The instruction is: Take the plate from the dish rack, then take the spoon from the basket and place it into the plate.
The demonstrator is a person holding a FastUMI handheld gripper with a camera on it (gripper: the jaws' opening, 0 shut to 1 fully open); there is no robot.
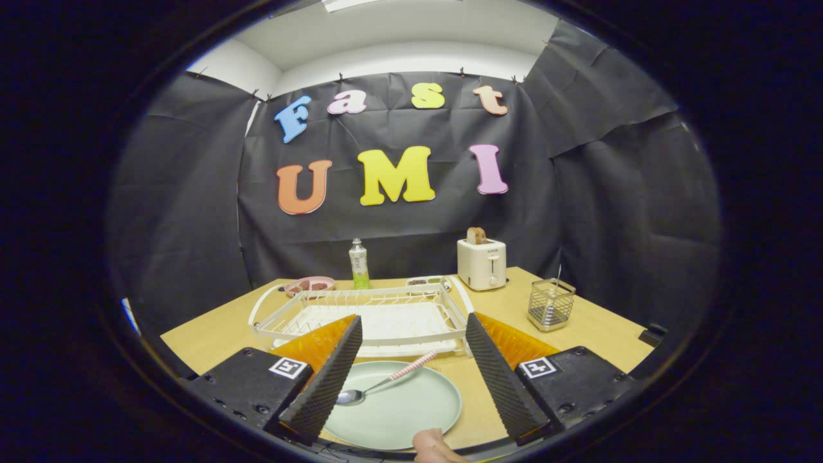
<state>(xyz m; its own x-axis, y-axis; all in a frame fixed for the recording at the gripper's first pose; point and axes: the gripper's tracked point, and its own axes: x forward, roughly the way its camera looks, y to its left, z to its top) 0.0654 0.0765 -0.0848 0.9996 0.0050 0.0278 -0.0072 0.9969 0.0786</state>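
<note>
The claw (411, 370) stands wide apart and holds nothing, its two ribbed black fingers (328, 382) angled outward over the near edge of the tabletop (212, 334). Between the fingers, just ahead and below, lies the pale green plate (411, 411) flat on the wood. The spoon (384, 384) rests in it, bowl close beside the left finger, its checked pink handle slanting up over the plate's far rim toward the dish rack (366, 315). A fingertip (432, 444) of the person shows at the plate's near edge.

Beyond the fingers the white dish rack sits just past the plate. Well off to the right stands the wire basket (550, 304). Farther back are a toaster (481, 262) with a slice of bread in it, a bottle (359, 265) and a pink bowl (310, 284).
</note>
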